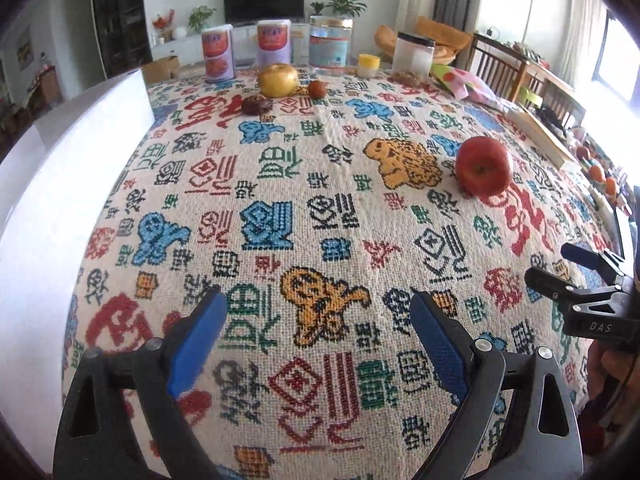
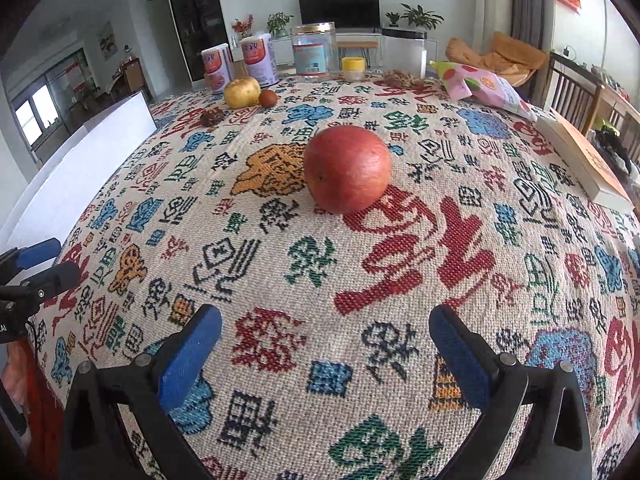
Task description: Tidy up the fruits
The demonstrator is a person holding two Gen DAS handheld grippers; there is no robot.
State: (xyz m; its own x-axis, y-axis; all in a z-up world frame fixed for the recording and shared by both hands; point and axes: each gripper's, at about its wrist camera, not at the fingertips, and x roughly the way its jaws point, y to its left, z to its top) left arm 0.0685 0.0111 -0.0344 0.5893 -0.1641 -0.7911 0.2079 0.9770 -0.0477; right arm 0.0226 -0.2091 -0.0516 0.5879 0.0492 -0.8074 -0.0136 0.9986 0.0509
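Observation:
A red apple (image 1: 484, 166) (image 2: 347, 168) lies on the patterned tablecloth (image 1: 320, 208) (image 2: 400, 264), straight ahead of my right gripper (image 2: 324, 320) and some way beyond its fingertips. That gripper is open with nothing between its blue pads, and shows at the right edge of the left wrist view (image 1: 550, 262). My left gripper (image 1: 316, 308) (image 2: 64, 258) is open too and empty over bare cloth, with the apple ahead to its right. At the far side sit a yellow fruit (image 1: 278, 79) (image 2: 242, 91), a small brown-red fruit (image 1: 317, 89) (image 2: 267, 98) and a dark dried cluster (image 1: 257, 105) (image 2: 212, 117).
A white box (image 1: 60, 184) (image 2: 100, 148) stands along the table's left edge. Two tins (image 1: 218, 54), a glass jar (image 1: 331, 42), a yellow-lidded pot (image 1: 368, 65) and a black-lidded tub (image 1: 413, 56) line the far edge. A snack bag (image 2: 486, 86) and book (image 2: 588, 162) lie right.

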